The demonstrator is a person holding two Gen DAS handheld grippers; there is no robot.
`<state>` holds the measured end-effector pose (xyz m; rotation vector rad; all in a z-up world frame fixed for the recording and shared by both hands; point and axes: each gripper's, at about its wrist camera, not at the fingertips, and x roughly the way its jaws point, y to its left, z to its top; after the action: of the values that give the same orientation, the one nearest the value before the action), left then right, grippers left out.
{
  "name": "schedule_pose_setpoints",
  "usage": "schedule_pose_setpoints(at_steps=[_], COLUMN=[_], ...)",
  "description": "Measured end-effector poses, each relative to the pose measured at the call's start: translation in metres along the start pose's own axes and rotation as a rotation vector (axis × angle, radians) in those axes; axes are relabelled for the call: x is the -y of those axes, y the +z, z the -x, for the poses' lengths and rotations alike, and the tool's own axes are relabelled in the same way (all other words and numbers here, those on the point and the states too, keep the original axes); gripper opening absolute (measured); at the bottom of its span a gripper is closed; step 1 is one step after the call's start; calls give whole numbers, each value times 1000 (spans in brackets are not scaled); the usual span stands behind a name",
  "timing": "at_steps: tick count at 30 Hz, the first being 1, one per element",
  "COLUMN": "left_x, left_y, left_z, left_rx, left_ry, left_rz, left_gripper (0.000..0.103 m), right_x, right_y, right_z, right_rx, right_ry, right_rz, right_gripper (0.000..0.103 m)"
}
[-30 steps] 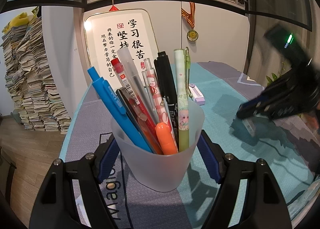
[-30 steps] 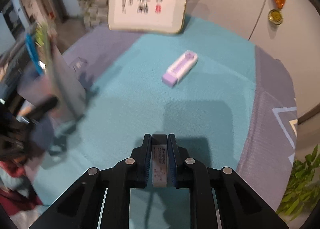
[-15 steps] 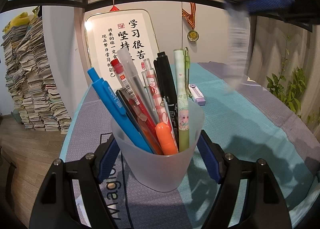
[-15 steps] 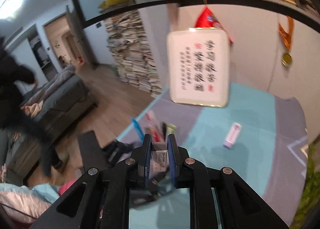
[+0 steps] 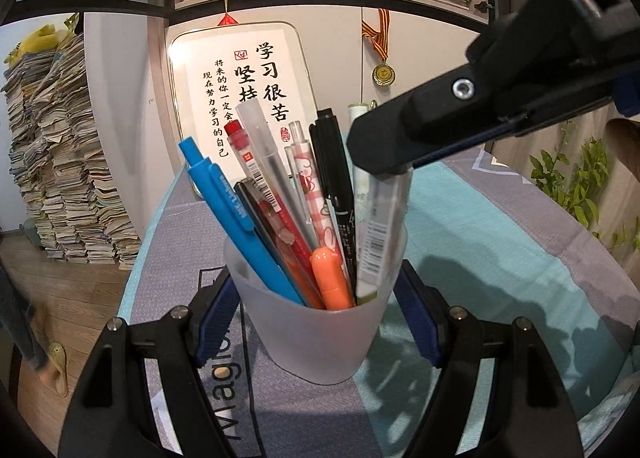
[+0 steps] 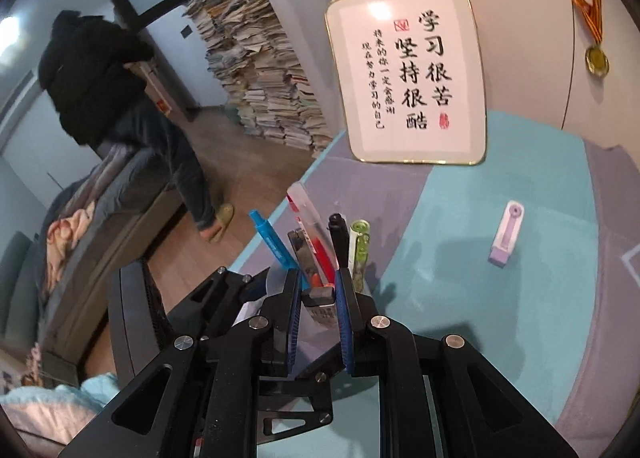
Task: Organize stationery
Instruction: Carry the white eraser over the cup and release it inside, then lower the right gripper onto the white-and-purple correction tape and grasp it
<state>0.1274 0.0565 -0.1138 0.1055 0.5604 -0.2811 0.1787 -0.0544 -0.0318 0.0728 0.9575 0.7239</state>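
The right hand-held gripper (image 6: pixel 318 316) is clamped on a flat labelled packet (image 5: pixel 378 234), perhaps a refill case, its lower end already inside the frosted cup (image 5: pixel 312 334). The left hand-held gripper (image 5: pixel 316 322) squeezes that cup on the worktop (image 5: pixel 500 258). Released tilted, the packet could jam against the pens (image 5: pixel 280 218) or tip the cup. Only the cup's right side has room; open worktop lies right, an eraser (image 6: pixel 506 236) farther off.

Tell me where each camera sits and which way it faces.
Left wrist: on the left claw, looking along its fingers, shut on the frosted cup of pens; the right claw enters above.
Right wrist: on the right claw, looking down over the cup, gripping a clear lead case.
Shared: cup, pens, framed calligraphy sign, medal.
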Motion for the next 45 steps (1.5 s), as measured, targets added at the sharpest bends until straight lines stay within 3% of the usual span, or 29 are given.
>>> schedule_pose_setpoints(at_steps=[5,10,11,13,15,16,23,32,35,36,40,45], left_x=[-1,0,0,0,0,0,0,0,0,0,1,1], left_y=[1,1,1,1,1,1,1,2,2,2,2,2], left_z=[0,0,-1,-1,0,0,0,0,0,-1,-1,-1], left_rx=[1,2,3,3,3,3,3,6,5,4,1,1], left_ry=[0,1,1,2,1,1,1,-5,-4,-4,-4,-4], left_rz=[-1,-1,-1,-1,-1,-1,-1,1,1,0,2,2], left_gripper=[75,76,76,76,76,76,75,75,75,75,75,75], right_x=[8,26,36,61,81,96,144,147,143,141,136,108], right_y=[2,5,7,10,10,10,14,40,37,35,20,-28], right_z=[5,19,23,25,21,14,-38,-89,-104,-104,-86,-40], right_rx=[5,85,110,138,139,121,-3,-14,-46,-55,-71,-134], right_ry=[60,26,-1,-138,-238,-291,-375,-444,-516,-536,-468,-433], right_rz=[-49,-112,-149,-228,-282,-313,-414,-334,-256,-243,-255,-163], right_gripper=[18,20,21,32,47,48,48,48,26,26,26,26])
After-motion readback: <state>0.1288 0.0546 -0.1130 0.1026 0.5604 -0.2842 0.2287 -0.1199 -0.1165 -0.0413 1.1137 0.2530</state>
